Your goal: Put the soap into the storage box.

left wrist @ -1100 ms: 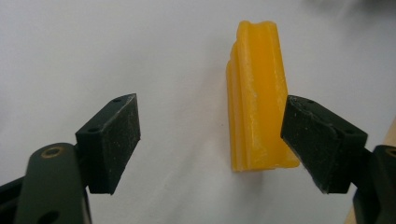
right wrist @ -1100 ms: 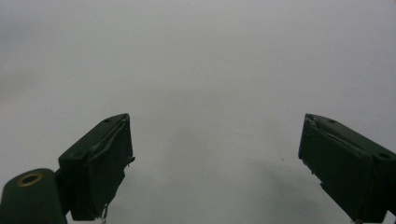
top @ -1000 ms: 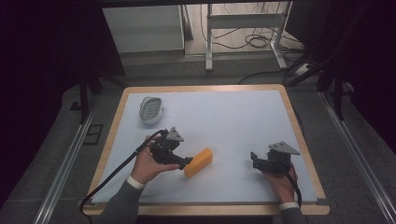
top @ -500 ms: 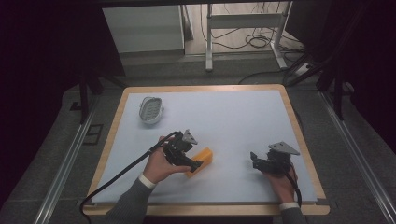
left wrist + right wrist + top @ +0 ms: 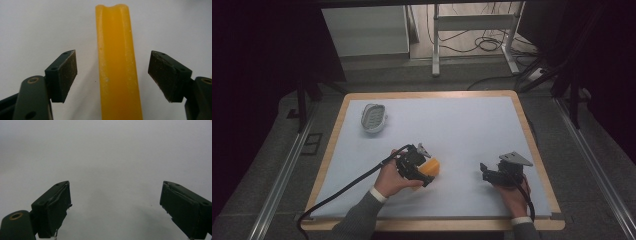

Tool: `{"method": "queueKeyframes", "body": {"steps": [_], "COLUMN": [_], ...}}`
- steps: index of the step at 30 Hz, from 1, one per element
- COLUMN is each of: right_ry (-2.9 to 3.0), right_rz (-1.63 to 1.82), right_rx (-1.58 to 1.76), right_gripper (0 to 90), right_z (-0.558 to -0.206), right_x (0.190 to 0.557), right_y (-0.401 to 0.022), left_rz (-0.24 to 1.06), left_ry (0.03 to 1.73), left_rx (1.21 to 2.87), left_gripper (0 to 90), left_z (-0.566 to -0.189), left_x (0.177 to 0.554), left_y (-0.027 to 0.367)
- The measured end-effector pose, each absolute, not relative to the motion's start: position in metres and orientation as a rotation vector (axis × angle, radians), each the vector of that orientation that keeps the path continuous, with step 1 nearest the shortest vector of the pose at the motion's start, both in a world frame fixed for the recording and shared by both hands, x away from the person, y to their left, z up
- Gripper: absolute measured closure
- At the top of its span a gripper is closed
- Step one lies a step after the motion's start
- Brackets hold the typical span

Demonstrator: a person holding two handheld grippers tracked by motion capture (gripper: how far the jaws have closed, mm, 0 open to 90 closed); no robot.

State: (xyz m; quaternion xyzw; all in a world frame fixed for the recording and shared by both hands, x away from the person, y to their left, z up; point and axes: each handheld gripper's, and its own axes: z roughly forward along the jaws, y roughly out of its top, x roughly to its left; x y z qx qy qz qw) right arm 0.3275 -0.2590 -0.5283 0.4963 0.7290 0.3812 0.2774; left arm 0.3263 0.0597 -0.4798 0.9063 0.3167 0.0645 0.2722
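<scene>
L fingers [image 5: 112,75] just closing, gaps both sides of yellow block [image 5: 117,62]; R fingers [image 5: 115,210] wide apart, nothing between.

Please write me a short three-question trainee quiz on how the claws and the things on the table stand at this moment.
1. True or false: the left claw is clamped on the yellow bar.
2. Which item lies near the table's far left corner? A) a white soap dish B) a red cup C) a blue sponge
3. What lies between the right claw's pads?

Key
1. False: the bar lies between the pads, with a gap on each side. The jaws have just been closing.
2. A: the white soap dish sits on the pale mat.
3. Nothing: the right claw stands open over bare mat.
</scene>
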Motion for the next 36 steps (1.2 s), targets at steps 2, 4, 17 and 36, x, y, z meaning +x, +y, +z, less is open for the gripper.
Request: {"method": "queueKeyframes", "body": {"steps": [2, 4, 17, 36], "right_ry": [1.958, 1.959, 1.958, 1.949], "right_rz": [1.022, 1.023, 1.014, 1.004], "right_rx": [1.332, 1.332, 1.335, 1.336], "right_gripper": [10.1, 10.1, 10.1, 10.1], "right_z": [-0.528, -0.528, -0.528, -0.528], "right_x": [0.327, 0.327, 0.328, 0.328], "right_y": [-0.259, -0.259, -0.259, -0.258], "left_rz": [0.179, 0.175, 0.183, 0.165], "left_ry": [0.852, 0.862, 0.906, 0.88], "left_rx": [2.455, 2.453, 2.483, 2.495], "left_gripper": [24.8, 27.9, 47.8, 61.1], "left_z": [-0.481, -0.483, -0.496, -0.498], "left_x": [0.327, 0.328, 0.331, 0.331], "left_y": [0.059, 0.058, 0.052, 0.052]}}
